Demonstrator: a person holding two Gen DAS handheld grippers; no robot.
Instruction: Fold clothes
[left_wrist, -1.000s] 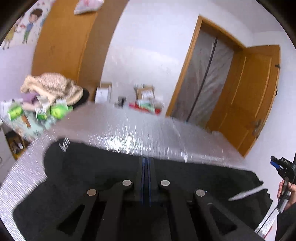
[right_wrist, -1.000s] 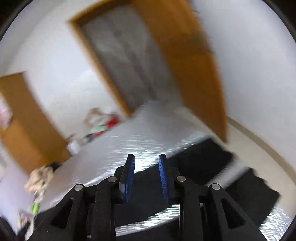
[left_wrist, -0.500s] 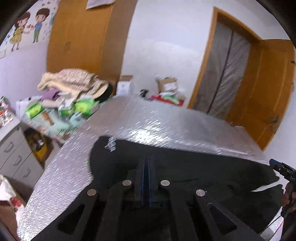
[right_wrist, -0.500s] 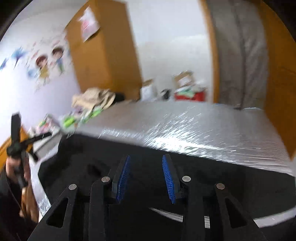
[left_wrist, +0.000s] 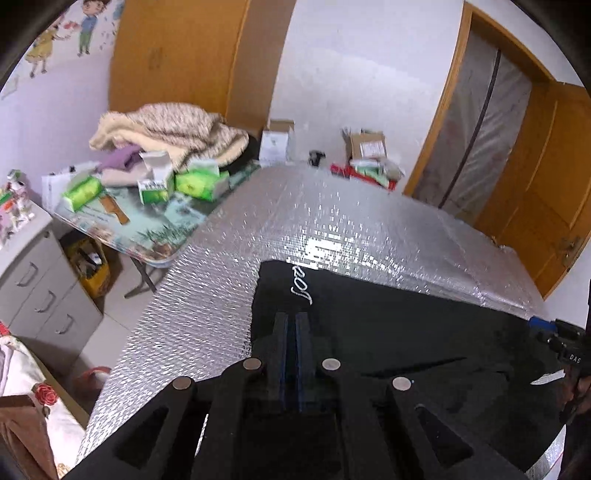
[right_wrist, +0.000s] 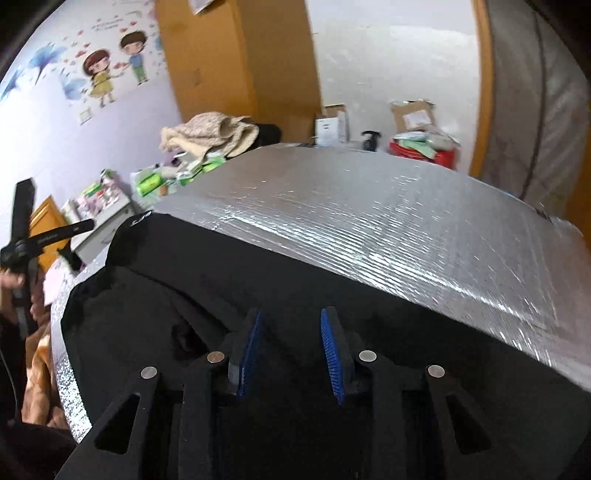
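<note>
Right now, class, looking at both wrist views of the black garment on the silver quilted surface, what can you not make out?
- Left wrist view: whether the shut left tool pinches the black garment; its fingers hide it.
- Same view: the white lettering is too small to read.
- Right wrist view: the garment's near edge, hidden by the open right tool.
- Silver quilted surface: right side blurred.

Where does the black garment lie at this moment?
The black garment lies spread over the near part of the silver padded surface, directly beneath both claws; in the left wrist view its white lettering sits at its far left corner.
</note>
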